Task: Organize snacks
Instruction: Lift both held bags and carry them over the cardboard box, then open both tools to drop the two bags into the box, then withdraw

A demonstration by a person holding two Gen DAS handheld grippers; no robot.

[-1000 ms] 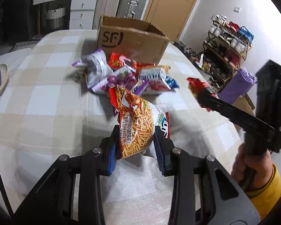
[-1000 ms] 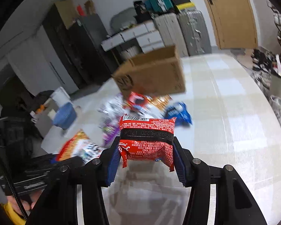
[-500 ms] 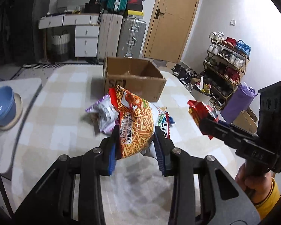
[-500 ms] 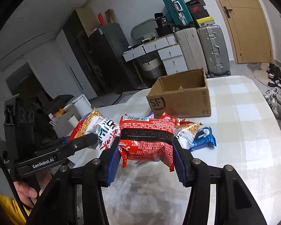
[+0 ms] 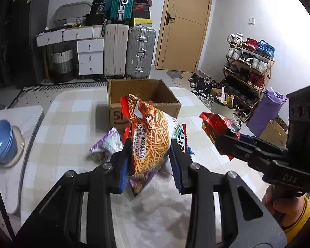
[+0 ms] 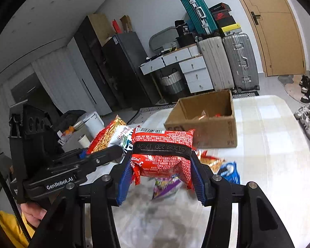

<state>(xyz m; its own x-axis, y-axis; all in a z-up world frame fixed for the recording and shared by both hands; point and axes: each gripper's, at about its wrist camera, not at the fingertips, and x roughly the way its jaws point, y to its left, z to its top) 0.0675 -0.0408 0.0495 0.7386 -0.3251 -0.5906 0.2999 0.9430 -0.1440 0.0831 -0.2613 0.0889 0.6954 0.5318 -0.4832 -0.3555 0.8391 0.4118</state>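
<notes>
Checked table, left hand-held gripper clamping upright noodle-snack bag, right hand-held gripper clamping crosswise red packet

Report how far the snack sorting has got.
Done: a few packets already lie inside the cardboard box. In hand: the left gripper holds the orange noodle-snack bag and the right gripper holds the red packet, both above the table. Left: the purple packet, blue packet and others on the table.
</notes>
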